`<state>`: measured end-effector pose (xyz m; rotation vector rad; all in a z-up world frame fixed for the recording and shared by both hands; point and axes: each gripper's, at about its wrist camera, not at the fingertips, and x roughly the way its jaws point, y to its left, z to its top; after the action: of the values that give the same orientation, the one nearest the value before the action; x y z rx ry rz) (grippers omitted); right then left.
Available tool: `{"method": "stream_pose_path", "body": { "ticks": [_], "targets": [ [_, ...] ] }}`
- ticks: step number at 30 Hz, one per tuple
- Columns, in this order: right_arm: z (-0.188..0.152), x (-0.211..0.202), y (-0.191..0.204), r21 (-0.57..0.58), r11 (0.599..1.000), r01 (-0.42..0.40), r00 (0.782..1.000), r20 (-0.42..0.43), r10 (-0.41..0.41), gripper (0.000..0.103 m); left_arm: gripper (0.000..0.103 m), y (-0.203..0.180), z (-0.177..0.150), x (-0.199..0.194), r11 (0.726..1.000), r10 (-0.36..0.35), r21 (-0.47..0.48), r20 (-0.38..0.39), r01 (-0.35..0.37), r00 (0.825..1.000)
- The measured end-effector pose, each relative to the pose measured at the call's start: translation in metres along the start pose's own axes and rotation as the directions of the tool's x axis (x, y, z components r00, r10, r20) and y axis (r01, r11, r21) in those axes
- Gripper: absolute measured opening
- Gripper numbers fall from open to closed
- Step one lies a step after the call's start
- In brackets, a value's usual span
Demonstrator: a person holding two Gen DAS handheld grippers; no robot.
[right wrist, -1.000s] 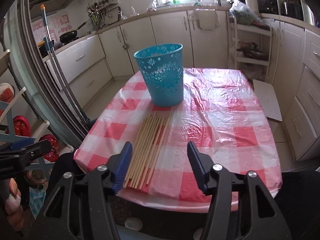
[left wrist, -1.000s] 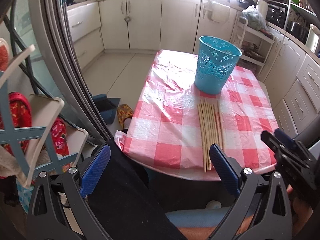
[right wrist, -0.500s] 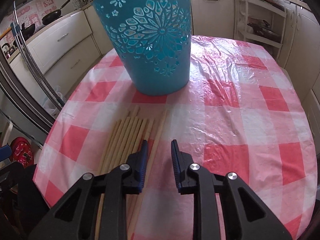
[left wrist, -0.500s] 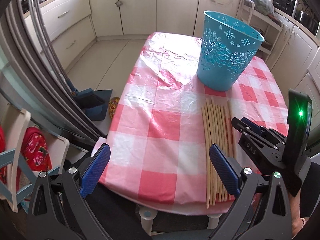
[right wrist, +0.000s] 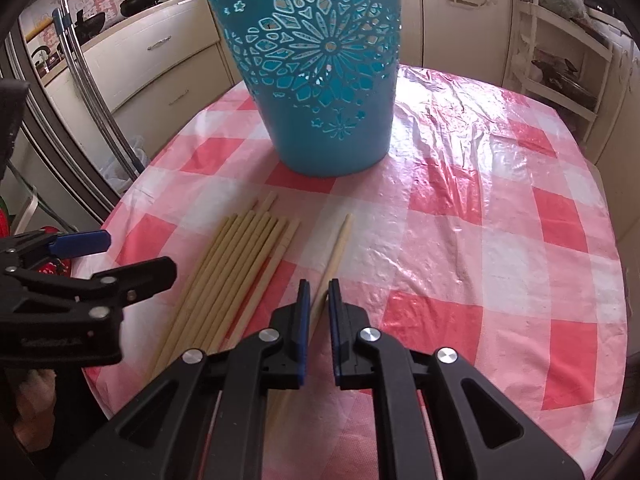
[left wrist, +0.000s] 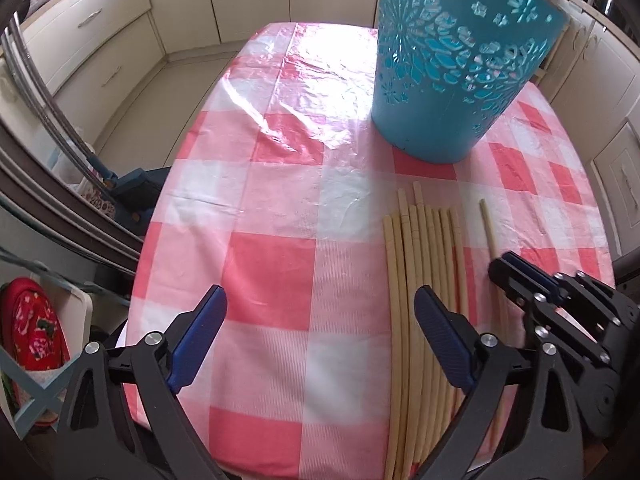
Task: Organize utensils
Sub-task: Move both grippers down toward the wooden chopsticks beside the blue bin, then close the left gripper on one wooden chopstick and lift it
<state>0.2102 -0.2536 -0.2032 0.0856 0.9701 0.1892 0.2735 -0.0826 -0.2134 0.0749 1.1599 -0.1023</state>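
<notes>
Closing on a slim pale wooden chopstick (right wrist: pixel 338 246), right gripper (right wrist: pixel 318 292) jaws, left gripper (left wrist: pixel 320 316) jaws closing from wide, nothing between them, perforated teal plastic basket (right wrist: pixel 316 80) behind.

We're seeing a glossy, crinkly plastic tablecloth (left wrist: pixel 280 240), pink/white checks. Chopsticks (right wrist: pixel 240 264) are looking like pale matt wood, smooth. Basket (right wrist: pixel 316 80) is showing as smooth teal plastic w/ cut-out pattern. Gripper (right wrist: pixel 318 292) frames are reading as matt black plastic, blue ribbed pads, shiny metal rivets.

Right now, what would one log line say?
right tongs: closing on lone wooden chopstick | left tongs: open, closing slightly, empty | teal plastic basket: upright
</notes>
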Motion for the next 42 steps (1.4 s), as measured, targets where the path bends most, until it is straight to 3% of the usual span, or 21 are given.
{"method": "stream_pose_path", "body": {
  "ticks": [15, 18, 23, 26, 29, 30, 32, 37, 42],
  "targets": [
    [0.000, 0.001, -0.007, 0.038, 0.998, -0.055, 0.998, 0.020, 0.055, 0.010, 0.084, -0.013, 0.010, 0.011, 0.996, 0.068, 0.049, -0.001, -0.068, 0.998],
    [-0.001, 0.001, -0.008, 0.044, 0.997, -0.063, 0.998, 0.023, 0.062, 0.010, 0.073, -0.014, 0.011, 0.013, 0.996, 0.073, 0.060, -0.011, -0.072, 0.997],
    [-0.001, 0.000, -0.009, 0.053, 0.996, -0.073, 0.997, 0.026, 0.072, 0.010, 0.069, -0.017, 0.012, 0.013, 0.995, 0.075, 0.072, -0.005, -0.074, 0.997],
    [-0.001, 0.001, -0.010, 0.056, 0.995, -0.077, 0.997, 0.028, 0.075, 0.010, 0.059, -0.023, 0.012, 0.011, 0.993, 0.067, 0.094, 0.001, -0.067, 0.998],
    [0.000, 0.001, -0.011, 0.058, 0.995, -0.081, 0.996, 0.030, 0.079, 0.010, 0.033, -0.030, 0.012, 0.009, 0.992, 0.016, 0.124, 0.002, -0.016, 1.000],
    [0.000, 0.001, -0.011, 0.059, 0.995, -0.081, 0.996, 0.031, 0.080, 0.010, 0.020, -0.032, 0.012, 0.009, 0.991, -0.012, 0.133, -0.004, 0.012, 1.000],
    [0.000, 0.002, -0.012, 0.061, 0.995, -0.084, 0.996, 0.034, 0.082, 0.010, 0.008, -0.039, 0.013, 0.009, 0.987, -0.023, 0.159, -0.012, 0.025, 1.000],
    [0.000, 0.003, -0.014, 0.074, 0.992, -0.104, 0.994, 0.050, 0.101, 0.010, 0.005, -0.035, 0.019, 0.001, 0.986, -0.082, 0.143, -0.046, 0.088, 0.996],
    [-0.001, 0.002, -0.018, 0.106, 0.985, -0.135, 0.990, 0.059, 0.129, 0.010, 0.005, -0.020, 0.037, -0.065, 0.982, -0.140, 0.142, 0.087, 0.127, 0.986]
  ]
}}
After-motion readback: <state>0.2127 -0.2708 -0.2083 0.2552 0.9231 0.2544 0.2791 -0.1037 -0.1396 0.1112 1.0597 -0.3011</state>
